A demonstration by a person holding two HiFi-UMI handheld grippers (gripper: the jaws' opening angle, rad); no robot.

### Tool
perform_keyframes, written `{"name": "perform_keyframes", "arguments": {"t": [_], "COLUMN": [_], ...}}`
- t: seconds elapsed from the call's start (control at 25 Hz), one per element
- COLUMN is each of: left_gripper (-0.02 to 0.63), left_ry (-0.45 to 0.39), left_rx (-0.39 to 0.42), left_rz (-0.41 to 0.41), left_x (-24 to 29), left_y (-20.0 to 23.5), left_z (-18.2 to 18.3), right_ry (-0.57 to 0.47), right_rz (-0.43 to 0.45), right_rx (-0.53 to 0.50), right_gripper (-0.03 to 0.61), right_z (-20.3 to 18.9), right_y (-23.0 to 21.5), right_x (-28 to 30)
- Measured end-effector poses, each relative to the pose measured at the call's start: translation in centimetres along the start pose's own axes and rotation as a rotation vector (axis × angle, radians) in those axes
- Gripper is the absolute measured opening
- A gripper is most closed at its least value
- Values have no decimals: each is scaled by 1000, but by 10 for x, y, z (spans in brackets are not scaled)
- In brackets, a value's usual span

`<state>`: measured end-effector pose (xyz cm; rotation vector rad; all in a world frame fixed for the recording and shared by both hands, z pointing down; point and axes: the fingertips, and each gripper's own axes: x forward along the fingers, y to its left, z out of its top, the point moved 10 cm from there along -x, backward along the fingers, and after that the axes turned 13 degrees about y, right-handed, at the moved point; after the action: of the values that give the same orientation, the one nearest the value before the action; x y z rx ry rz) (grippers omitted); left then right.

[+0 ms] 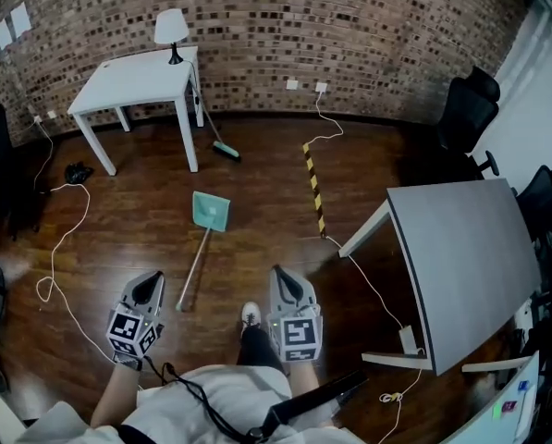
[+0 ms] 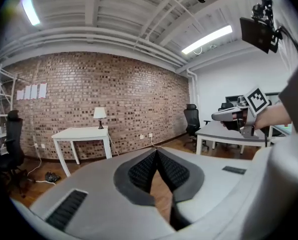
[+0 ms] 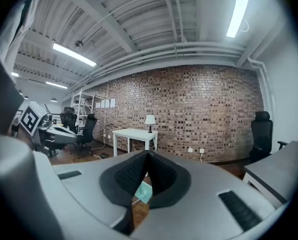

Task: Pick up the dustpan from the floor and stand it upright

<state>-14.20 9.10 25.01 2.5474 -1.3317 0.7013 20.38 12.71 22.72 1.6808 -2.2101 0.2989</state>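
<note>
Open floor [image 1: 257, 248] around dustpan [image 1: 211, 213]; white cable [image 1: 69, 232] left; grey desk [image 1: 465, 248] right, well apart

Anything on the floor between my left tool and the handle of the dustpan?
No. In the head view only bare wood floor separates the left tool from the handle of the dustpan; the white cable lies further left, outside that stretch.

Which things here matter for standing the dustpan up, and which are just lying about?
For the job: teal long-handled plastic dustpan, left gripper, right gripper.
Just lying about: green-headed broom, white square table, white table lamp, grey desk.
</note>
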Motion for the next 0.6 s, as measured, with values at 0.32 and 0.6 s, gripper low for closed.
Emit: {"name": "perform_keyframes", "arguments": {"t": [0.32, 0.6], "left_gripper": [3, 3], "left_ry": [-30, 55], "left_rx": [88, 45], "left_rz": [111, 72], "left_x": [108, 144], "left_y": [37, 69], "left_z": [101, 96], "right_ry": [-85, -51], "right_rz": [60, 90], "right_rx": [-88, -95], "right_gripper": [-8, -8], "right_z": [74, 79], "right_y": [-98, -99], "right_x": [124, 178]}}
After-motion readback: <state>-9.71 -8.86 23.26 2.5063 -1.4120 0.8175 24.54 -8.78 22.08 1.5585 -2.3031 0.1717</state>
